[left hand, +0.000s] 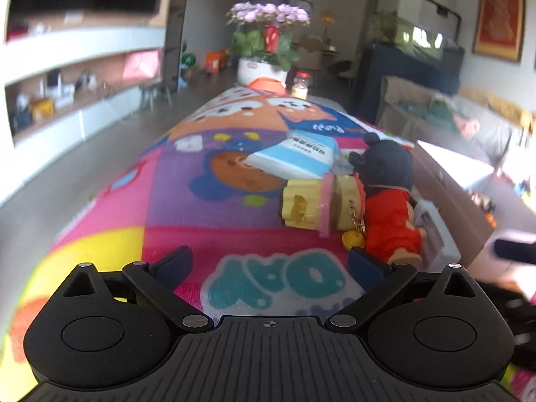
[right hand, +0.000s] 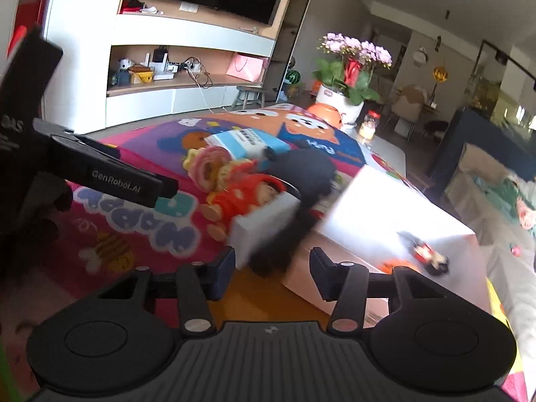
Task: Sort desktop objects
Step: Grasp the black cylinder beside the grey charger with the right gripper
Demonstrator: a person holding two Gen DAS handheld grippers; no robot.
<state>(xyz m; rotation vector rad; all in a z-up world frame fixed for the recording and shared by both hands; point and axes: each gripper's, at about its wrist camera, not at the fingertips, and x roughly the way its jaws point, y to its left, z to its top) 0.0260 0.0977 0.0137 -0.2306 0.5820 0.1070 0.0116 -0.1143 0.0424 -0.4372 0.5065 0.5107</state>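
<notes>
A pile of objects lies on a colourful cartoon cloth. A red-clad doll with black hair lies beside a yellow and pink keychain toy. A blue and white packet lies behind them. A white box rests against the doll. My left gripper is open and empty, just short of the pile. My right gripper is open, close to the white box and a blurred dark furry thing.
A large open cardboard box stands right of the pile, with a small toy inside. A flowerpot, an orange item and a jar stand at the table's far end. The left gripper's body crosses the right wrist view.
</notes>
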